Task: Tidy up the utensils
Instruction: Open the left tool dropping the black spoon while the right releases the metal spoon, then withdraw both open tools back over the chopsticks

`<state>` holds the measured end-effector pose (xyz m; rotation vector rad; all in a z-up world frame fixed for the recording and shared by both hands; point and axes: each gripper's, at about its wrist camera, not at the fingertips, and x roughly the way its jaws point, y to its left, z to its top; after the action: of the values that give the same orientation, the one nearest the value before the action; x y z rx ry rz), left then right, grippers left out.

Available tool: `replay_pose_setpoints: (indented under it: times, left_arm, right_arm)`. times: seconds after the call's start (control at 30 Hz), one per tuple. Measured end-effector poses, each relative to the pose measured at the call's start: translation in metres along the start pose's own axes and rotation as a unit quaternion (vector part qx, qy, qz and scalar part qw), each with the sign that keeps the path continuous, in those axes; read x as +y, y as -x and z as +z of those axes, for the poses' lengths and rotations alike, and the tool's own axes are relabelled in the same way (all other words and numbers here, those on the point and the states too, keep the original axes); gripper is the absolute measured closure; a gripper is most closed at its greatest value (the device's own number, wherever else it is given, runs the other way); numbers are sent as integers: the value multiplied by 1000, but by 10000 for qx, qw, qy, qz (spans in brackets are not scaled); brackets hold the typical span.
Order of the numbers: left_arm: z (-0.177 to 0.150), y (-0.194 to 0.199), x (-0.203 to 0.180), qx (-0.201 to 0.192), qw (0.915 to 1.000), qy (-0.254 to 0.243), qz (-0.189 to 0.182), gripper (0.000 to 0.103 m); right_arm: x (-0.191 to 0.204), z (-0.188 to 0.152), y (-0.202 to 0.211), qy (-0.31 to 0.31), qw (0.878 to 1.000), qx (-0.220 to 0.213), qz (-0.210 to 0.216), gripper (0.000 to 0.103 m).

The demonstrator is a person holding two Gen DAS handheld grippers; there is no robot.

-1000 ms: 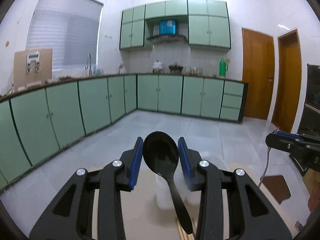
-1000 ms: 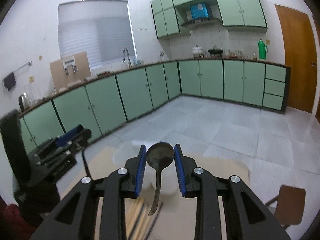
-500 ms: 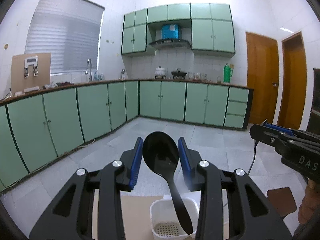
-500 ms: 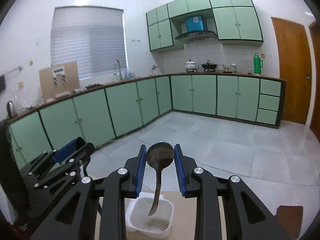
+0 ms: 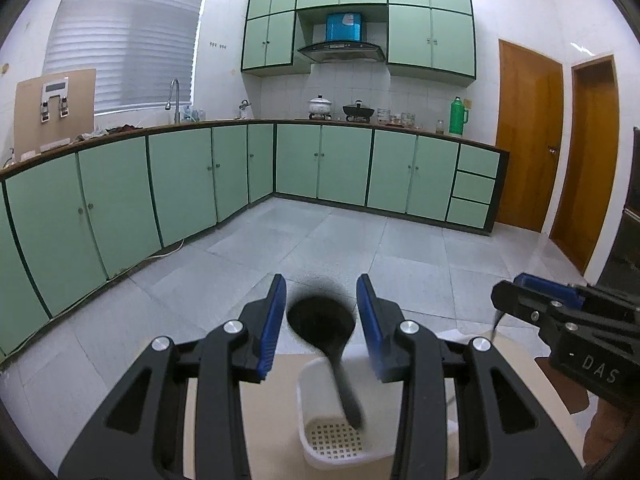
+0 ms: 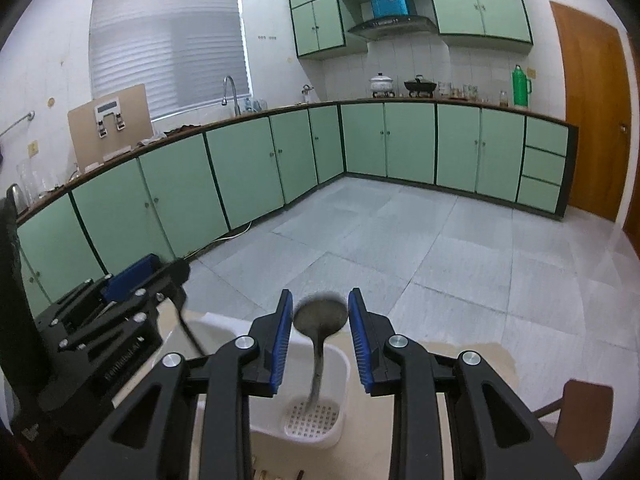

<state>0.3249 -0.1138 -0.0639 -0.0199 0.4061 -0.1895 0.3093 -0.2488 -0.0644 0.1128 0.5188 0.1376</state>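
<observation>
In the left wrist view my left gripper is open; a blurred black spoon is free between its jaws, handle down inside a white perforated utensil holder. In the right wrist view my right gripper is open; a blurred grey metal ladle is free between its jaws, handle down in a compartment of the same white holder. Each gripper also shows in the other's view: the right and the left.
The holder stands on a beige table above a grey tiled floor. Green cabinets line the far walls. A brown stool stands to the right. Chopsticks tips show at the bottom edge.
Both grippers have opened. The black spoon and the metal ladle have dropped lower, handles into the white holder, and both are motion-blurred.
</observation>
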Motion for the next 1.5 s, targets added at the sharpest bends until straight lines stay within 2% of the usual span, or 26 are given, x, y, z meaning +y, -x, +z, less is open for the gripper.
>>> replay_pose_setpoints:
  times: [0.2, 0.37, 0.47, 0.67, 0.87, 0.97, 1.1, 1.27, 1.37, 1.5]
  left_arm:
    - [-1, 22, 7, -8, 10000, 71, 46, 58]
    - [-13, 56, 10, 66, 9999, 18, 86, 46]
    - [-31, 79, 13, 263, 9996, -8, 75, 43]
    - [-85, 114, 24, 998, 9950, 77, 55, 36]
    - [-147, 142, 29, 1828, 9831, -40, 106, 35]
    - [-167, 153, 27, 2071, 9782, -139, 94, 35]
    - [-195, 171, 19, 2357, 9716, -210, 34, 34]
    - [-214, 182, 14, 2584, 9656, -258, 107, 34]
    - [-219, 186, 15, 2631, 9644, -235, 155, 34]
    - [-217, 190, 18, 2612, 9646, -273, 228, 34]
  right_arm:
    - [-4, -10, 16, -103, 9999, -2, -77, 61]
    - [-4, -27, 43, -164, 9998, 11, -105, 53]
    - [-2, -44, 63, -193, 9997, 108, -136, 48]
    - [4, -98, 94, -375, 9973, 622, -141, 42]
    - [13, -164, 114, -466, 9889, 1380, -295, 42]
    - [21, -192, 121, -545, 9837, 1693, -257, 42]
    - [34, -213, 132, -472, 9812, 1861, -194, 43]
    - [44, -230, 141, -389, 9791, 1992, -89, 49]
    - [50, -238, 141, -312, 9781, 2057, -65, 55]
    - [56, -245, 137, -271, 9762, 2150, -22, 57]
